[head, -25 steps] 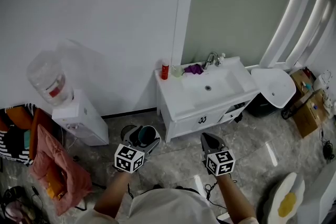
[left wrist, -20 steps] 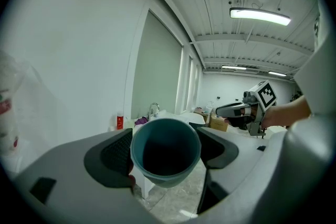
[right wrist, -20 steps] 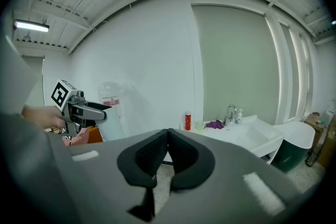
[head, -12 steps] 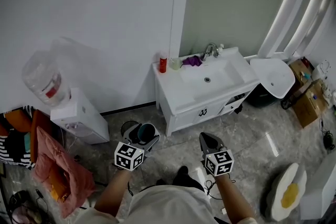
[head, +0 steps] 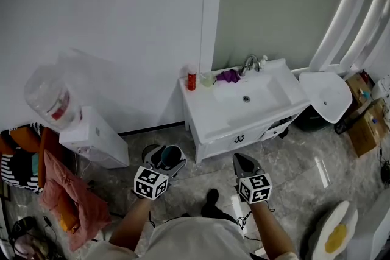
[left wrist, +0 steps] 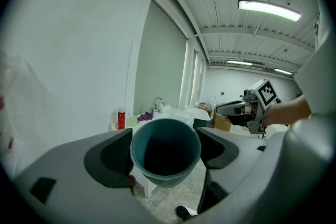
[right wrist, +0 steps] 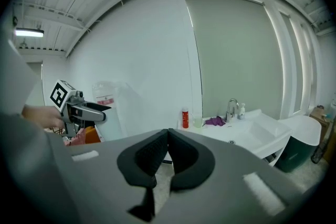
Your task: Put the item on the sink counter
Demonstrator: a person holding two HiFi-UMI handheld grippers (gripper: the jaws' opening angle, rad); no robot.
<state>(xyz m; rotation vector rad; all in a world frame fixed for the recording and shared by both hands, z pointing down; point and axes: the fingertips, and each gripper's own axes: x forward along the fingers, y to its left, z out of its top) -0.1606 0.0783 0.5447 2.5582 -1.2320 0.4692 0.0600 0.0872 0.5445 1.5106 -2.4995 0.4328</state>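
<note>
Your left gripper (head: 163, 162) grips the teal cup (left wrist: 165, 152) by its 2 sides, mouth turned back toward you, which keeps it secure for carrying. Your right gripper (right wrist: 167, 153) is closed and empty. The cup is well short of the sink counter (head: 210, 122).

**Head camera above, gripper cameras low**
The head view looks steeply down; both gripper views look level along their fingers (right wrist: 149, 155), the left past a round teal cup (left wrist: 165, 152); all three share the far white sink counter (head: 210, 122).
</note>
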